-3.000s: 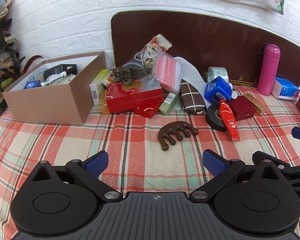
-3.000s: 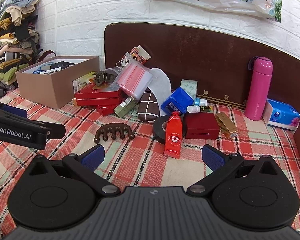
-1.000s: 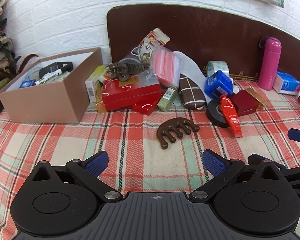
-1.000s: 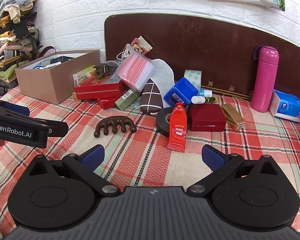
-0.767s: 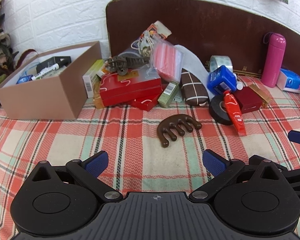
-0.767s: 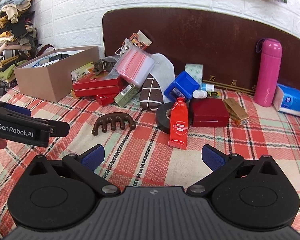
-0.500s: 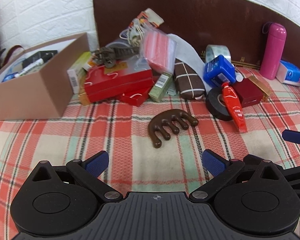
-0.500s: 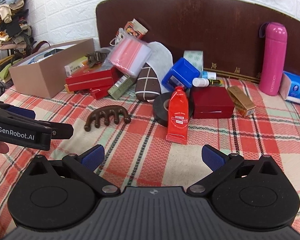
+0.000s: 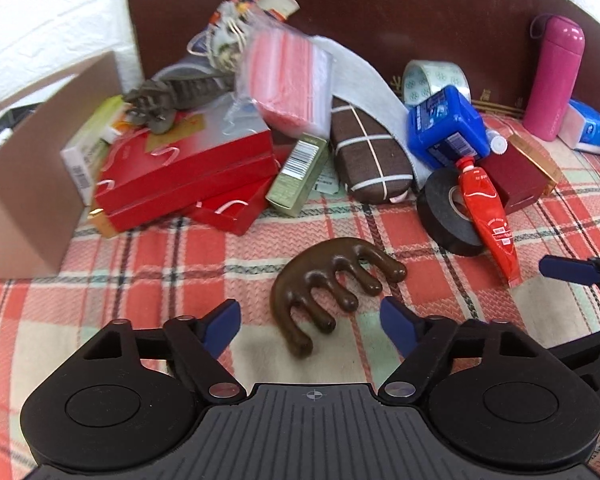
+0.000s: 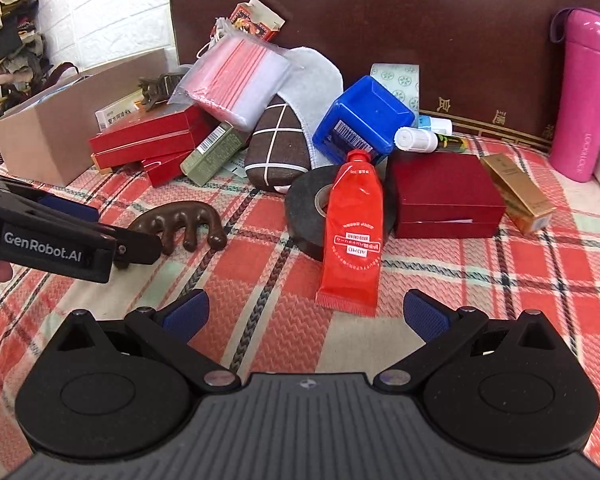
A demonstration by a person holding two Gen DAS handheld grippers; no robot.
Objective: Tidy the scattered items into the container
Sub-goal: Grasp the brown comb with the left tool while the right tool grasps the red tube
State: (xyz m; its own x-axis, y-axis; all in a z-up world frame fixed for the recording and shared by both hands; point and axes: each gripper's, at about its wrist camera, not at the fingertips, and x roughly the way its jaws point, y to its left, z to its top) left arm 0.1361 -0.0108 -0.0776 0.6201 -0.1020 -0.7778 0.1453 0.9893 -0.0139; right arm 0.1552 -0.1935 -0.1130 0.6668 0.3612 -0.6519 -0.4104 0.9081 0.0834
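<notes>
Plaid cloth [image 9: 140, 264] lay beneath; left gripper [image 9: 310, 320] was closing, brown comb [image 9: 328, 284] untouched between its fingers; right gripper [image 10: 306, 314] gaped before the red tube [image 10: 354, 236].

My left claw [image 9: 311, 320] is matte black plastic, with two round discs at its base and a ribbed grey panel between them bearing a small crosshair mark. Silver screw heads sit at the arm pivots, and the fingertips [image 9: 222, 325] wear blue pads. My right claw [image 10: 306, 314] is built the same. White lettering, GenRobot.AI, runs along the left one's side.
</notes>
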